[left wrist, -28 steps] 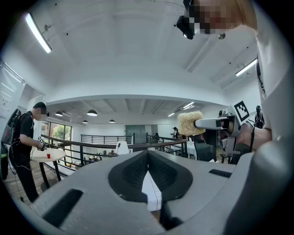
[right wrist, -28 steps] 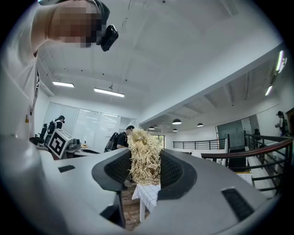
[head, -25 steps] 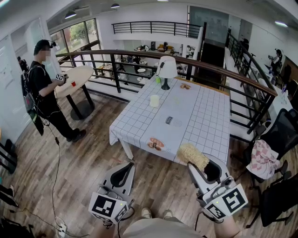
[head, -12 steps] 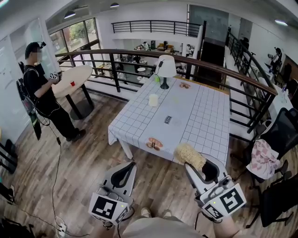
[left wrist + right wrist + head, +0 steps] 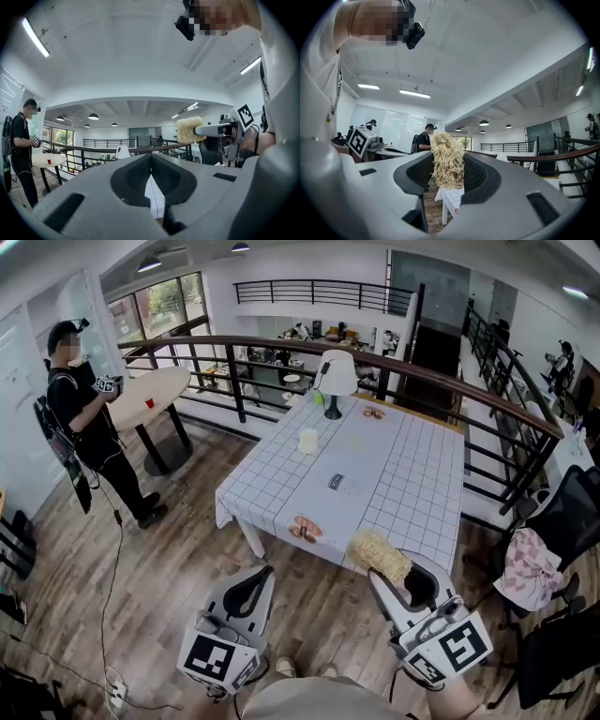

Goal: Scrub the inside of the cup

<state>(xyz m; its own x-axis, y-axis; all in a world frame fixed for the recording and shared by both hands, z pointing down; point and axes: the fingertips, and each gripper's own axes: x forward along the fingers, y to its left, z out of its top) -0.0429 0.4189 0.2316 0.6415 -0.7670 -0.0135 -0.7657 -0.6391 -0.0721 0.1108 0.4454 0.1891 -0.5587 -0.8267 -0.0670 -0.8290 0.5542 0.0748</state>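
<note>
Left gripper [image 5: 261, 572] low at near left, jaws pressed together, nothing in them. Right gripper [image 5: 386, 570] beside it, jaws pinching a straw-coloured fibre scrubber [image 5: 379, 554] that sticks out past the tips, seen against the near edge of the table [image 5: 412, 493] with its white grid cloth. Cream cup [image 5: 308, 442] stands upright on the table's far left part, well apart from both grippers. White lamp [image 5: 336, 377] at the far end. Person [image 5: 80, 418] by a round table [image 5: 155, 390], far left.
</note>
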